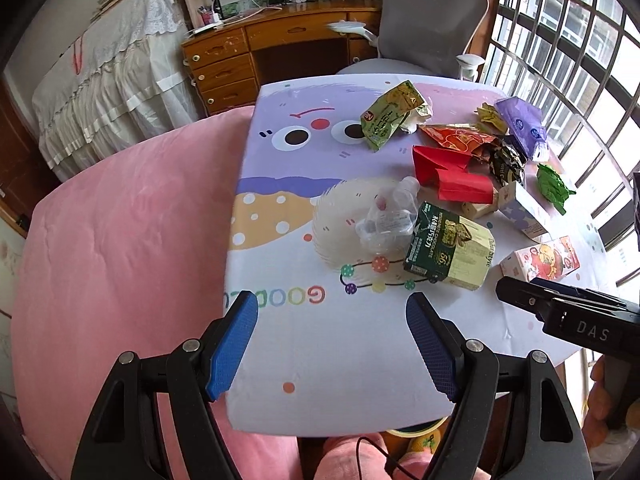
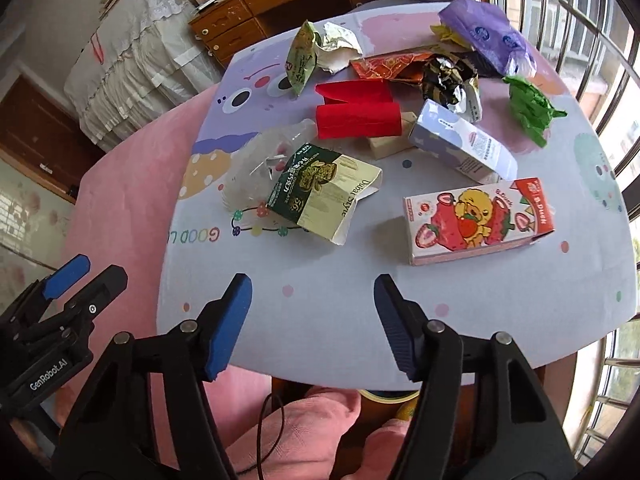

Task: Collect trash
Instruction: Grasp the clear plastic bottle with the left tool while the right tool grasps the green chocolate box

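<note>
Trash lies scattered on a small table with a cartoon-print cloth (image 1: 320, 360) (image 2: 320, 280). Nearest are a green and cream chocolate box (image 1: 448, 246) (image 2: 320, 196), a clear crumpled plastic bag (image 1: 360, 216) (image 2: 256, 168) and a pink strawberry duck carton (image 2: 480, 220) (image 1: 540, 262). Further back sit red folded paper (image 1: 452, 176) (image 2: 356, 114), a green snack bag (image 1: 390, 114) (image 2: 302, 58), a purple bag (image 1: 520, 124) (image 2: 484, 36) and green crumpled wrap (image 1: 554, 188) (image 2: 532, 110). My left gripper (image 1: 332, 348) hangs open above the table's near edge, nothing between its fingers. My right gripper (image 2: 312, 322) is also open and empty, short of the carton.
A pink quilt (image 1: 120, 260) covers the bed left of the table. A lilac and white box (image 2: 460, 144) and crumpled foil wrappers (image 2: 448, 80) lie mid-table. A grey chair (image 1: 428, 28) and wooden desk (image 1: 240, 56) stand behind; a barred window (image 1: 560, 60) runs along the right.
</note>
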Motion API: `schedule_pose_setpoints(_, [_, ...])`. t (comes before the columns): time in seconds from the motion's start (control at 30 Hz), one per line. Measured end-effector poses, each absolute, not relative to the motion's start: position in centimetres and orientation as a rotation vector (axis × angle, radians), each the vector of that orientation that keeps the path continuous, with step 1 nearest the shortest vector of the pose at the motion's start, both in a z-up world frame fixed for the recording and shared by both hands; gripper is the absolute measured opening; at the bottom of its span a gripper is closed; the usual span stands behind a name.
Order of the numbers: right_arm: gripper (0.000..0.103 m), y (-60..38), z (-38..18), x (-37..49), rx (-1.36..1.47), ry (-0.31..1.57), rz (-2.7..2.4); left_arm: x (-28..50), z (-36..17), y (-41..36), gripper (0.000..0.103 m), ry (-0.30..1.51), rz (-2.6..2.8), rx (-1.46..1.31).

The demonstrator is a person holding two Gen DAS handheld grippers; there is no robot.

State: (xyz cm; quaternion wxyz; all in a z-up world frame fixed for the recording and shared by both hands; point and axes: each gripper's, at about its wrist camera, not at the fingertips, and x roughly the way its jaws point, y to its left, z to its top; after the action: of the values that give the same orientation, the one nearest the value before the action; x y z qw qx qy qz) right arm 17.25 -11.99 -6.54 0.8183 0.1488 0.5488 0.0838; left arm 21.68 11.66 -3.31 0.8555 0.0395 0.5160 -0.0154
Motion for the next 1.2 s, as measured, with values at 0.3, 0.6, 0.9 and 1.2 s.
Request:
schedule_pose_setpoints(0.3, [0.060,-13.2,-12.5,23.8,0.521,1.247,0.081,30.3,-7.1,10.2,0.078,1.154,-0.181,0.135])
schedule_pose_setpoints(0.6, [0.052,-13.5,-16.1,27.7,0.624,1.237,0.058,34.6,-9.5,7.7,0.078,1.235,-0.291,0.134])
schedule_pose_setpoints(0.9, [0.017,-12.5,-15.1,28.6,0.629,1.212,0.147,36.5,-11.3,6.3,0.078,1.295,-0.336,0.120])
schedule_pose_setpoints(1.2, [0.009,-12.7,-8.8,25.5,0.463,1.151,0.085,37.9,-14.4,4.1,0.067,1.349,-0.297,0.292])
